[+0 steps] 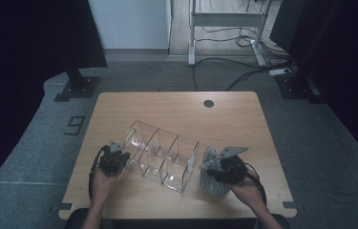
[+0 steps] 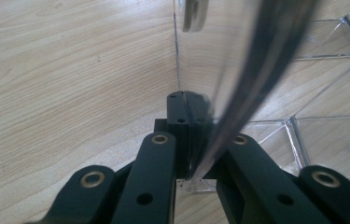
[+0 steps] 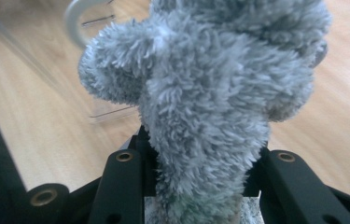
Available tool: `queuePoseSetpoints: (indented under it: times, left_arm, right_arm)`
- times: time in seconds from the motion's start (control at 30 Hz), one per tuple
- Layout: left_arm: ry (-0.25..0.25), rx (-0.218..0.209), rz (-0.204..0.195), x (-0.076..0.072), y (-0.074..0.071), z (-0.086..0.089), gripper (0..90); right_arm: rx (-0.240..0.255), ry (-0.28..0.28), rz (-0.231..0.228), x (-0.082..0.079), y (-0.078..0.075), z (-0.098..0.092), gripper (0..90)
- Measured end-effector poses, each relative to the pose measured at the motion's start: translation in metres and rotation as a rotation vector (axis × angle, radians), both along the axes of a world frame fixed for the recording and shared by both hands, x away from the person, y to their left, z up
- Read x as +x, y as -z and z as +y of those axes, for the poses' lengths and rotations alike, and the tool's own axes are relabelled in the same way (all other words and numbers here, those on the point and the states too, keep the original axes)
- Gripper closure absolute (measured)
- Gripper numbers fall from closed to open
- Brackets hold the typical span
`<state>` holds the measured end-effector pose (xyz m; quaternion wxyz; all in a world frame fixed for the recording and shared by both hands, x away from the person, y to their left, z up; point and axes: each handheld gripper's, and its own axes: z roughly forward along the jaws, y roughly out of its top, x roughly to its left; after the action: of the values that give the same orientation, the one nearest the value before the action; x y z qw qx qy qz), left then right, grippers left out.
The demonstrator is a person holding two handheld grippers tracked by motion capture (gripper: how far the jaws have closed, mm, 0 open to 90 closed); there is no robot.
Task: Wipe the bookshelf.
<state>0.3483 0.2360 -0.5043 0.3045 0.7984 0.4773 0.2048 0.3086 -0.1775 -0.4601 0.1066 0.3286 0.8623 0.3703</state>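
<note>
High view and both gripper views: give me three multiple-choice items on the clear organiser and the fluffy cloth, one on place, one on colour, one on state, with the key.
1. Where is the clear acrylic organiser relative to the grey fluffy cloth?
A. Toward the left gripper's side
B. On top of it
C. On the floor

2. What colour is the cloth?
A. Red
B. Grey
C. Yellow

3. What is the left gripper doing?
A. Hanging open above the table
B. Clamped on the organiser's wall
C. Holding the cloth

Key: 1 A, the high view shows the organiser between the two grippers; 2 B, the right gripper holds grey pile; 3 B, its jaws pinch the clear wall.
</note>
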Motion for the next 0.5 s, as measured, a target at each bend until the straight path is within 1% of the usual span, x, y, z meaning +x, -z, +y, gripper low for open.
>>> queuePoseSetpoints:
  times: [0.2, 0.3, 0.5]
  left_arm:
    - [0.004, -0.002, 0.000, 0.000, 0.000, 0.001, 86.6]
    - [0.004, -0.005, 0.001, 0.000, 0.000, 0.001, 86.6]
    - [0.005, -0.006, 0.001, 0.000, 0.000, 0.001, 86.6]
  right_arm:
    - [-0.010, 0.053, -0.023, 0.009, -0.010, -0.019, 61.5]
    - [-0.009, 0.086, -0.027, 0.013, -0.013, -0.029, 61.5]
    - [-0.008, 0.131, -0.038, 0.019, -0.019, -0.046, 61.5]
